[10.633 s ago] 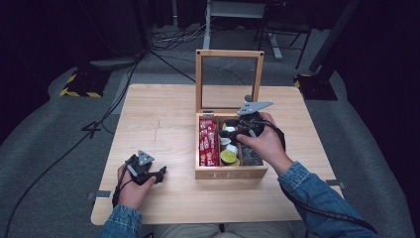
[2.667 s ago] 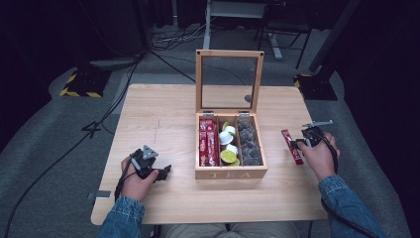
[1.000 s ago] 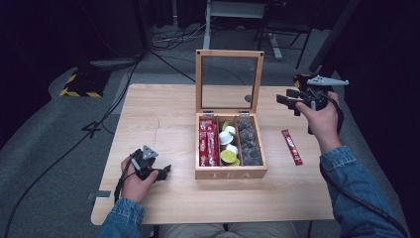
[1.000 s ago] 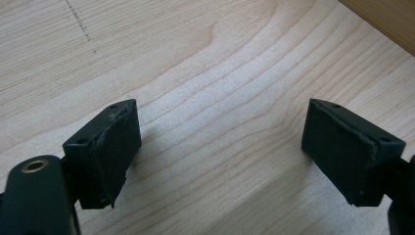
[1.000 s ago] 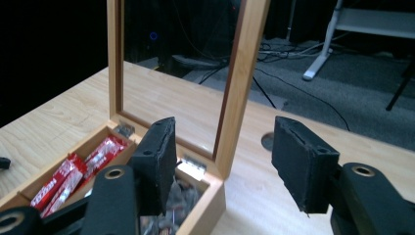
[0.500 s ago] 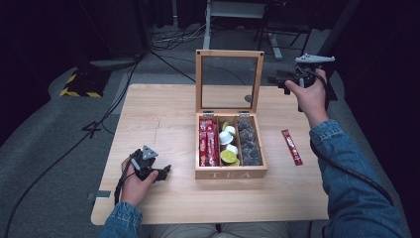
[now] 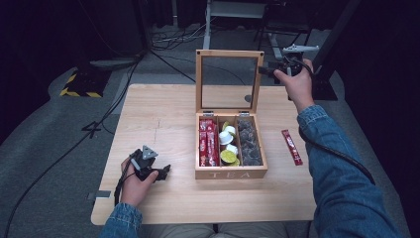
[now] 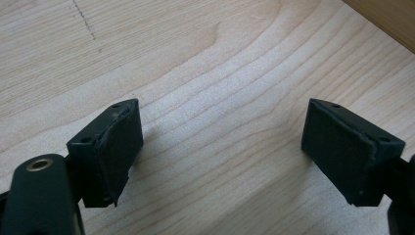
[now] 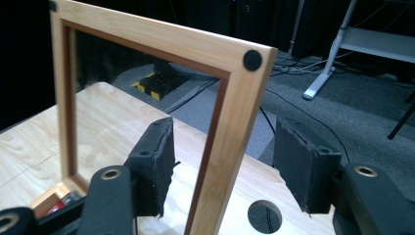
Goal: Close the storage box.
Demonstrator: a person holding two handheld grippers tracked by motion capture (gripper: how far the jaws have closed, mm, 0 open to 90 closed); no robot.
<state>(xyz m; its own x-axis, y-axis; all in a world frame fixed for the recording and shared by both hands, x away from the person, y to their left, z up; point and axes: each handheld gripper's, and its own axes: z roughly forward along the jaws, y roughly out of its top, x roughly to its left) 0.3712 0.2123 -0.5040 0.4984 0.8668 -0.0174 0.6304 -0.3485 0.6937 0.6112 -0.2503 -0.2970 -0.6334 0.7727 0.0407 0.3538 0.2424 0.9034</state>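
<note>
Closing step: right gripper (image 9: 222,169) straddling lid (image 9: 235,122) edge, unclenched; left gripper (image 8: 220,152) idle, open. Next: pinch, swing down.

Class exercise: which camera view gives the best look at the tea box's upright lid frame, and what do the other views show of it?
The right gripper view: the lid frame fills it close up, its side rail standing between the open right claw. The high view shows the whole lid small, hinged upright on the tea box. The left gripper view catches a wooden edge, likely the box.
</note>
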